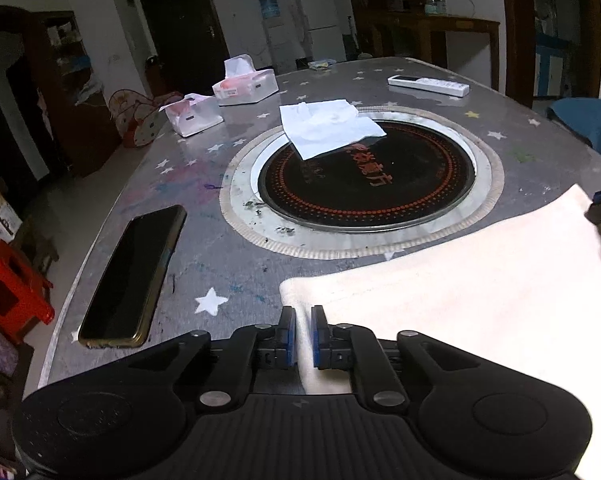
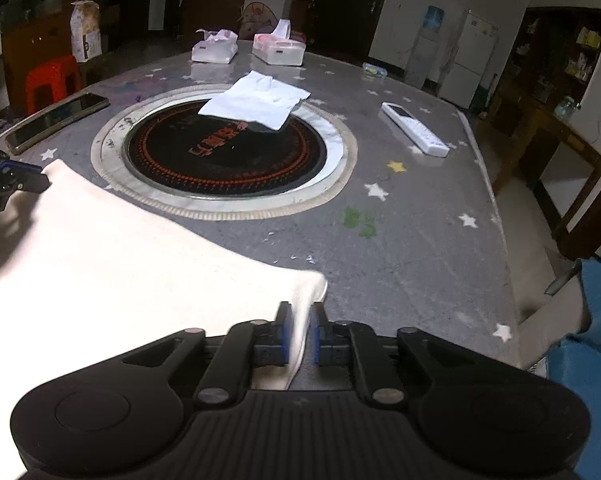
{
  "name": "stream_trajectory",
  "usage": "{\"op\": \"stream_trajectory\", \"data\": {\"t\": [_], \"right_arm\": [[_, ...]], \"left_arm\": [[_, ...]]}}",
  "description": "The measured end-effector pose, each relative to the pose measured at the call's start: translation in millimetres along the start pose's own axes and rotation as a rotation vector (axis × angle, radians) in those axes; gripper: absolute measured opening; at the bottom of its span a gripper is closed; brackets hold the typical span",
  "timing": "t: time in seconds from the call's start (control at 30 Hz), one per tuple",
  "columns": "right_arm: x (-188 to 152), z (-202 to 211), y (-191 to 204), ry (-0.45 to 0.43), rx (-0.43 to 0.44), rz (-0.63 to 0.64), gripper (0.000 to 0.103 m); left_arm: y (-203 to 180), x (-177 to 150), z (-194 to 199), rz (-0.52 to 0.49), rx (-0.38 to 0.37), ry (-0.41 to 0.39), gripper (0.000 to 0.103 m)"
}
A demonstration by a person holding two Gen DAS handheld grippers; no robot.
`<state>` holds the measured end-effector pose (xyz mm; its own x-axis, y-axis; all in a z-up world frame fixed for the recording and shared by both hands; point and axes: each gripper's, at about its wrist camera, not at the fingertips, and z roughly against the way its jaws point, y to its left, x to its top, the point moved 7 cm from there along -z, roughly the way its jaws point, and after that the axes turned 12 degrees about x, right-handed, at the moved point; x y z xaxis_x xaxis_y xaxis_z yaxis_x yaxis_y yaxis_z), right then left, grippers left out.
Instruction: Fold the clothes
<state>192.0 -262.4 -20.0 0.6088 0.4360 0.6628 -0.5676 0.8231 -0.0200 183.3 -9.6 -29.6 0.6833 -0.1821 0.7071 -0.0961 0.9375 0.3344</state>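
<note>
A cream-coloured garment (image 1: 480, 280) is lying spread across the near edge of the worktop (image 1: 228, 248), filling the lower right of the left wrist view and the lower left of the right wrist view. Its surface is looking smooth and flat, with one folded or hemmed edge running across the frame just in front of the round inset.

The left claw (image 1: 303, 334) is sitting at the bottom centre of its view, its blue-padded jaws closed down on the garment's left corner, with a strip of cloth passing between them. The right claw (image 2: 299, 334) is doing the same at the opposite corner, cloth pinched between its pads. Each claw is also showing at the far edge of the other's view.

The fabric is appearing light, soft and limp, so it is likely to sag and crease wherever it is unsupported. Gripping at the two corners, as now, seems the sensible hold, since it is keeping the edge taut between the claws. Thin cloth may slip from the pads if it is pulled hard.

Beyond the garment, a round black cooktop (image 1: 366, 180) with orange dotted rings is set into the middle of the worktop. A white folded cloth (image 1: 328, 126) is lying partly over its far rim. A dark phone (image 1: 134, 276) is resting at the left of the left wrist view, well apart from the garment. Two tissue packs (image 1: 244, 86) are standing near the far edge, and a white remote (image 1: 428, 85) is lying at the upper right.
</note>
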Motion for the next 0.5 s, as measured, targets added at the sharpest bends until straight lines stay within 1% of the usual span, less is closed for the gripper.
{"op": "stream_trajectory", "data": {"t": [0.13,0.23,0.3,0.33,0.4,0.5], "right_arm": [[-9,32,21,-0.031,0.058,0.017,0.010],[-26,57,51,-0.040,0.129,0.053,0.011],[-41,74,79,-0.039,0.190,0.084,0.014],[-49,82,93,-0.039,0.221,0.096,0.018],[-64,94,118,-0.036,0.274,0.119,0.020],[-84,106,147,-0.026,0.327,0.148,0.024]], "left_arm": [[-1,-10,24,0.015,-0.045,-0.015,0.014],[-11,-22,50,0.008,-0.110,-0.033,0.014],[-21,-33,70,-0.003,-0.166,-0.047,0.014],[-27,-40,81,-0.013,-0.194,-0.054,0.014],[-38,-55,103,-0.037,-0.252,-0.074,0.014],[-49,-73,129,-0.058,-0.311,-0.097,0.014]]}}
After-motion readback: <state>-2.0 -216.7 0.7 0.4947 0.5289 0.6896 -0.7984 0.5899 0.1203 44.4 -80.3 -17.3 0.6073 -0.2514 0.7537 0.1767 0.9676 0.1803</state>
